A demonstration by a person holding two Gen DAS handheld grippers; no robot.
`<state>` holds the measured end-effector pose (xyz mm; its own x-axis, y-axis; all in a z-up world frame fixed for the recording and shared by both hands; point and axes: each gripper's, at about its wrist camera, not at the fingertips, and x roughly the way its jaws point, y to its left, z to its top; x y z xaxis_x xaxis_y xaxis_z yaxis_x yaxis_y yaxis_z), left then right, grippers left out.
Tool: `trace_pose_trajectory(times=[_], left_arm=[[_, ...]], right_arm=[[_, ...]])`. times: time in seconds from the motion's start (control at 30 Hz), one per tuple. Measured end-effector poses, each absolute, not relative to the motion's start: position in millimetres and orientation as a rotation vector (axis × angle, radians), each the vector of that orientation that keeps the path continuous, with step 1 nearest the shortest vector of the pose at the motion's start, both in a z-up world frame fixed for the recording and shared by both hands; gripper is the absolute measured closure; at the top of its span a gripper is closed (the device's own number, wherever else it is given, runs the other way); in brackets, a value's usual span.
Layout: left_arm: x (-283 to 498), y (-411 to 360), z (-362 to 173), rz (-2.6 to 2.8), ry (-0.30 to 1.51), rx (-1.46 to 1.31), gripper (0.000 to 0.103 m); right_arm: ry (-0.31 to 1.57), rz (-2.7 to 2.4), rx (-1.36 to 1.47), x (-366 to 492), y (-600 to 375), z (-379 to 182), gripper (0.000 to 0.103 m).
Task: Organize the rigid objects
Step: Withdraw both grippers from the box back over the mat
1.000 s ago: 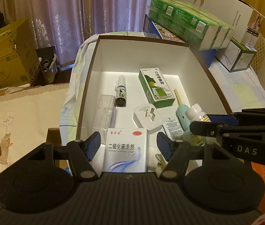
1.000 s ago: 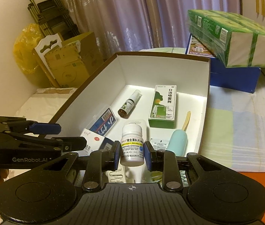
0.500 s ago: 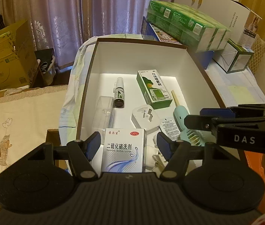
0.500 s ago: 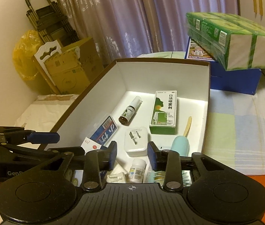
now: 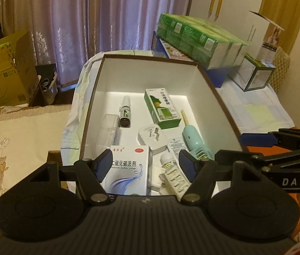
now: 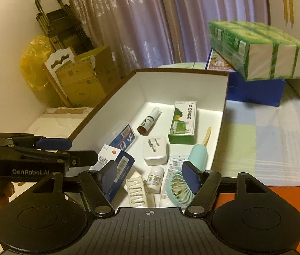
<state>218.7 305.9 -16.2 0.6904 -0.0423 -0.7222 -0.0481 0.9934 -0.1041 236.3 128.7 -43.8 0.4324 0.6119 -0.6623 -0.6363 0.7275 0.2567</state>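
In the left wrist view, the left gripper (image 5: 146, 161) held its jaws wide and empty over the blue-and-white medicine box (image 5: 127, 167), which lay between them at twelve o'clock inside the white box (image 5: 150, 72). In the right wrist view, the right gripper (image 6: 150, 177) had just been opening its jaws; the small white pill bottle (image 6: 155, 178) lay free between them, long axis toward twelve. The right gripper looked nearer it.

Small white pill bottle (image 6: 154, 178): label print too small to read. Mint-green handheld fan (image 6: 183, 182): head partly behind right gripper's finger. Blue-and-white medicine carton (image 5: 126, 170): lower edge hidden by left gripper's body. Green tissue packs (image 6: 260, 48) blurred.
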Motion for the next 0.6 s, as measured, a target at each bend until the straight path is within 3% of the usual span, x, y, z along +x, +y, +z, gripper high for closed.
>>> trace_pose_trajectory(times=[0.6], left_arm=[[156,245,9,0.054,0.755,-0.128,0.038]], right_arm=[[0.766,0.751,-0.012,193,63,-22,0.029]])
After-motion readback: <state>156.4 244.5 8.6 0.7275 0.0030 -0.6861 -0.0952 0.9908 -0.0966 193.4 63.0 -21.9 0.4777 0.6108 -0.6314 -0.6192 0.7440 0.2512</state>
